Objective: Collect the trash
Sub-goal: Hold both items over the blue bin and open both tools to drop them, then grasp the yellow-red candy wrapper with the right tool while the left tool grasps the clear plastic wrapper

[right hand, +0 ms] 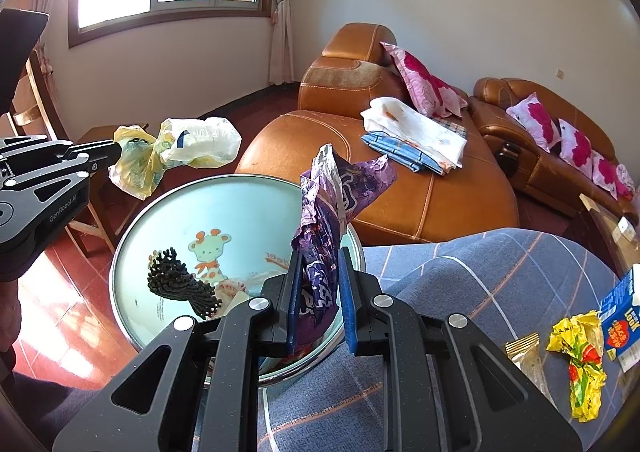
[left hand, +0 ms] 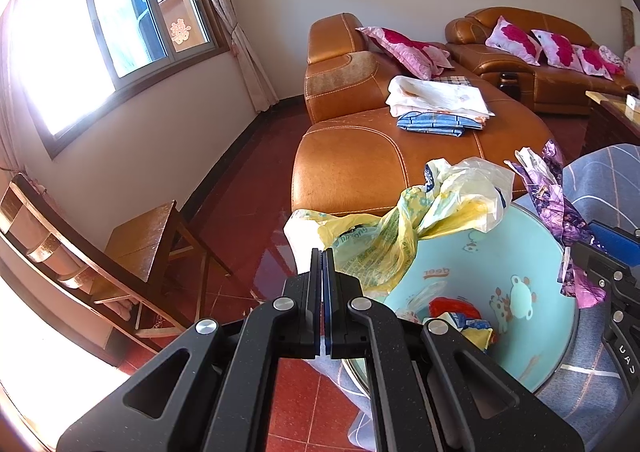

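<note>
Though both pieces are feather-light, the yellow-and-white plastic bag [right hand: 176,150] is the larger: limp and slippery, it hangs beside the cartoon-printed basin [right hand: 224,212], pinched at a bunched corner by the fully closed left gripper [left hand: 324,256]. Over the basin's rim, the right gripper [right hand: 318,280] stands narrowly parted, clamping a crinkly purple wrapper [right hand: 332,204] low on its crumpled end.
</note>
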Tool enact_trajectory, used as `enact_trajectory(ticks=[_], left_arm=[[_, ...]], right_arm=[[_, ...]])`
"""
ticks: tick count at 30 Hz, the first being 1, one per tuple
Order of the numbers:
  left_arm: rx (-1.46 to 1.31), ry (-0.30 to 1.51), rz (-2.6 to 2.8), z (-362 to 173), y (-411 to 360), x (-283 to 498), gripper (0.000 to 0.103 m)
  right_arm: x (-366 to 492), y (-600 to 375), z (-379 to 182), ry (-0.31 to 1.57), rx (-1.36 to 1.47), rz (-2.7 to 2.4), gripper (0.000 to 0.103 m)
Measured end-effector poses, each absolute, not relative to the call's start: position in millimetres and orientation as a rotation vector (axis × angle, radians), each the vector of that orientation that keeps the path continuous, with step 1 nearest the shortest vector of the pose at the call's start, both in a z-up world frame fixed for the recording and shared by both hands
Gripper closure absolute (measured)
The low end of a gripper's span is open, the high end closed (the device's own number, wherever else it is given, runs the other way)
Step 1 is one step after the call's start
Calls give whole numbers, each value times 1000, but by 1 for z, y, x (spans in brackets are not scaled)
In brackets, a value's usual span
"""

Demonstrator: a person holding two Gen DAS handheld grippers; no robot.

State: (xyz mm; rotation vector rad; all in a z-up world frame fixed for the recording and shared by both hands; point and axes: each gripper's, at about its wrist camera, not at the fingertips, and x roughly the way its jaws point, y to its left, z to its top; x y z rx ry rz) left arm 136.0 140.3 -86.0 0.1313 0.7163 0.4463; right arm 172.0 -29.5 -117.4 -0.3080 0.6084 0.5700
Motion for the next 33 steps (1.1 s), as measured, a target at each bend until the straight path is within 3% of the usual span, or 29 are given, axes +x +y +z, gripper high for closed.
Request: enact_trajectory(ticks=[8, 11, 13, 14, 15, 17, 19, 33], left_arm=[[127, 733, 415, -90, 136, 138, 102], [112, 747, 399, -91, 136, 138, 93], [117, 746, 396, -91, 135, 138, 71], [122, 744, 400, -91, 134, 138, 70], [116, 744, 397, -91, 134, 138, 69], [114, 746, 395, -91, 134, 138, 69], [113, 743, 402, -90, 134, 138, 59], [118, 756, 386, -93, 132, 140, 59]], right_arm=[[172, -28, -118, 609, -308, 572, 85], [170, -28, -118, 607, -308, 583, 83], [169, -28, -118, 603, -306, 594, 68], [169, -28, -117, 598, -302, 592, 50], [168, -29, -117, 594, -297, 591, 47], [169, -31, -116, 594, -286, 591, 47], [169, -32, -116, 596, -279, 585, 47], [168, -34, -115, 592, -282, 574, 46]])
